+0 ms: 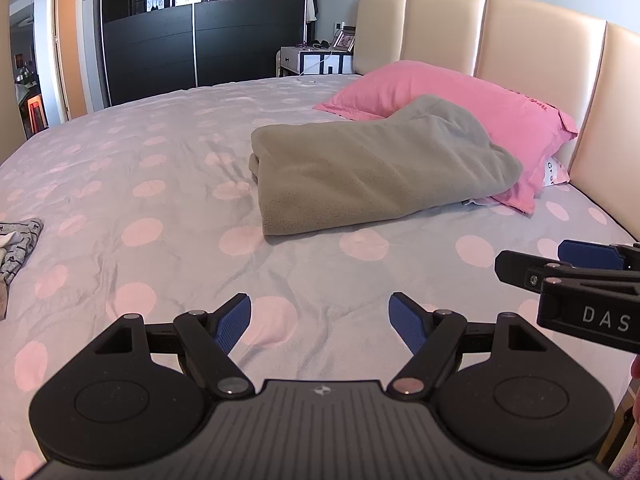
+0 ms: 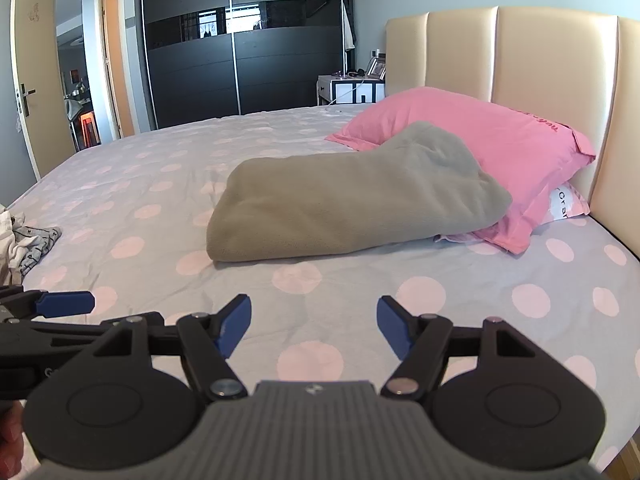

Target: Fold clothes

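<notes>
A small heap of clothes with a grey patterned piece lies at the far left edge of the bed; the right wrist view shows the clothes with a white piece among them. My left gripper hovers over the bedsheet, open, with nothing between its blue pads. My right gripper is open and empty too, side by side with the left one. The right gripper pokes into the left wrist view at the right. Both are well apart from the clothes.
A folded grey blanket rests partly on a pink pillow by the cream headboard. The sheet is grey with pink dots. A dark wardrobe, a nightstand and an open door stand beyond the bed.
</notes>
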{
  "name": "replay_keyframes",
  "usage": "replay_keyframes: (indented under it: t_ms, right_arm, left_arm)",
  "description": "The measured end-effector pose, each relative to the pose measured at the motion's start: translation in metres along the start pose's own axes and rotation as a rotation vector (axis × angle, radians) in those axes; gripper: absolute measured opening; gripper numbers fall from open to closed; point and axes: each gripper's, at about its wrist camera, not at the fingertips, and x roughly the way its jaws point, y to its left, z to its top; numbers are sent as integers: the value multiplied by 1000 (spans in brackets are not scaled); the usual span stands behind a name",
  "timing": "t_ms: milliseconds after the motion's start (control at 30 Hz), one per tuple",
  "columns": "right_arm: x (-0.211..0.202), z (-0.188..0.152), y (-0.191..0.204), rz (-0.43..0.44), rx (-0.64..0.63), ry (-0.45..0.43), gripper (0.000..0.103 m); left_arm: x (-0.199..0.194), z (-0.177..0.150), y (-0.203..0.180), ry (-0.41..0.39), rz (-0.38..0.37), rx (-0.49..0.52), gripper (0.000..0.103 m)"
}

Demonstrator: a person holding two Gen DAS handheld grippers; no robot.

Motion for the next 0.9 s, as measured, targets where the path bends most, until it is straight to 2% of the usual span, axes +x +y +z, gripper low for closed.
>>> replay_keyframes:
  t_ms: [900]
  right_arm:
    - [1, -2, 4, 5, -16, 15, 72]
  left_arm:
    - [-4, -2, 0, -4, -1, 6, 75]
